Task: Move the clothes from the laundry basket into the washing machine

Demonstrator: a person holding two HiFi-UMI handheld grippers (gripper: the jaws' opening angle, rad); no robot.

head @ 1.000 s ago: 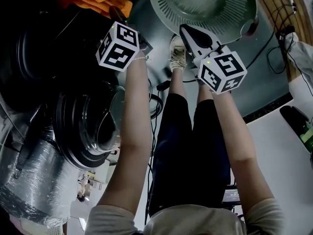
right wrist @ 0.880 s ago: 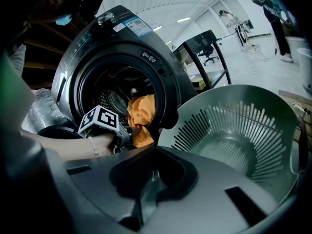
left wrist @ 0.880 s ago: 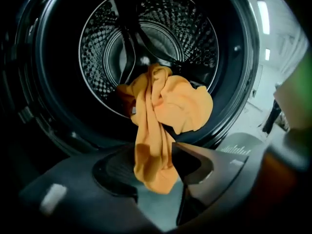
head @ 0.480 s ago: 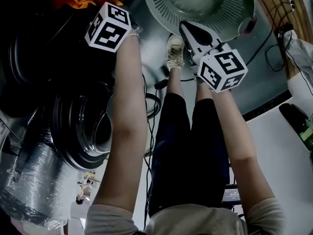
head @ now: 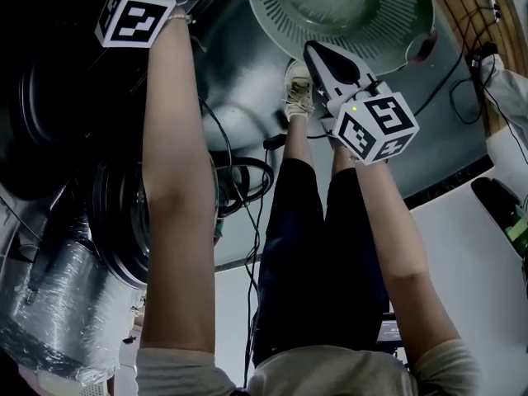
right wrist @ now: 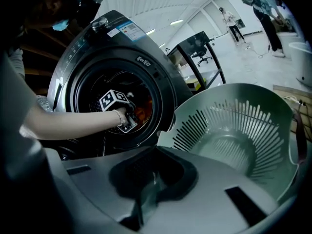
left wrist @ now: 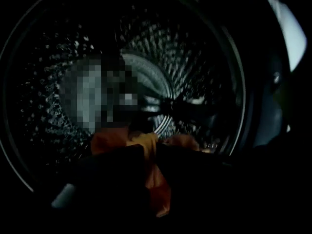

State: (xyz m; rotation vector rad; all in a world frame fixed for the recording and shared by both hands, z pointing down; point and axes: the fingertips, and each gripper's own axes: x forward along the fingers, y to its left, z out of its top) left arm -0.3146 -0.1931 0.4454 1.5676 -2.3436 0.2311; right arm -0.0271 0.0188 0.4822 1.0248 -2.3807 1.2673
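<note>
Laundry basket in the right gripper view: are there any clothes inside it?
No, the laundry basket shows only its bare slotted wall and bottom, with no cloth in it.

Foil-wrapped duct (head: 58, 304) at lower left of head view. Black cables (head: 262, 170) looped on grey floor (head: 445, 147), wooden strip (head: 466, 19) along its far edge. Right gripper view: one person bent over (right wrist: 263, 4), another further back (right wrist: 228, 17) — office chair (right wrist: 201, 58) behind black table frame (right wrist: 187, 52), strip lights (right wrist: 177, 22) overhead
</note>
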